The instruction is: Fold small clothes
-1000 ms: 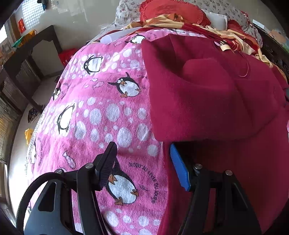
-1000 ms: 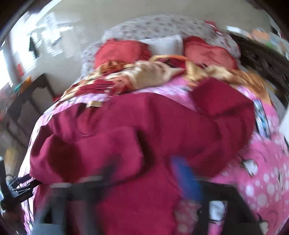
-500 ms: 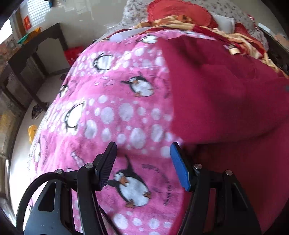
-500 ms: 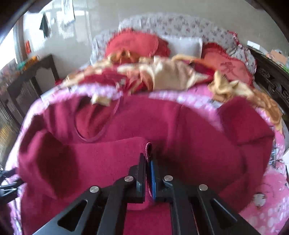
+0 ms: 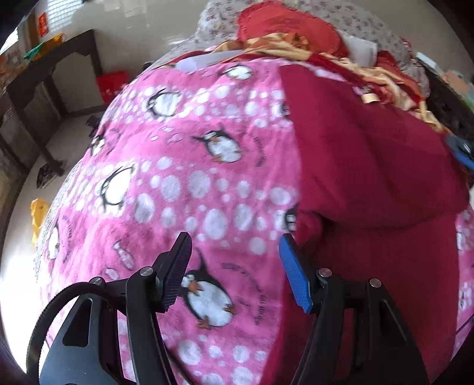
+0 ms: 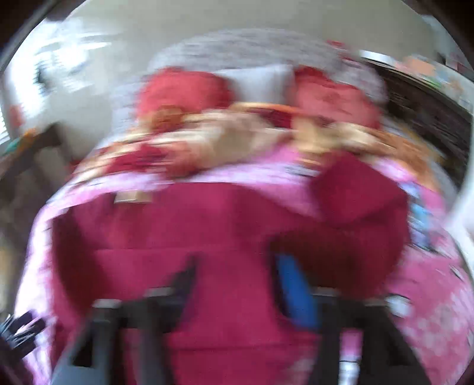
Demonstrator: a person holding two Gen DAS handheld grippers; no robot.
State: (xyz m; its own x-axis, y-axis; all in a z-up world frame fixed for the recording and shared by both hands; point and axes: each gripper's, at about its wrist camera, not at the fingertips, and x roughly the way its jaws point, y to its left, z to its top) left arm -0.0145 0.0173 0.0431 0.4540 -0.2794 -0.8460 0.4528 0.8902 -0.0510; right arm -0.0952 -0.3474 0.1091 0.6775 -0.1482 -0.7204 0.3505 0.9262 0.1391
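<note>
A dark red fleece garment [image 5: 370,165] lies on a pink penguin blanket [image 5: 183,177], its left part folded over its body. In the left wrist view my left gripper [image 5: 234,263] is open and empty above the blanket, just left of the garment's left edge. The right wrist view is badly blurred; the garment [image 6: 207,231] fills its middle with one sleeve [image 6: 361,192] lying out to the right. My right gripper [image 6: 237,278] stands open above the garment's middle, holding nothing. It also shows at the right edge of the left wrist view [image 5: 462,151].
Red pillows [image 5: 284,23] and a crumpled gold and red cloth [image 5: 370,71] lie at the head of the bed. A dark wooden desk [image 5: 44,77] stands on the floor to the left. A dark wooden frame [image 6: 426,106] runs along the right.
My right gripper was shut on a fold of the garment half a second ago; now it is open and the fold lies flat. My left gripper has drifted left, off the garment's edge.
</note>
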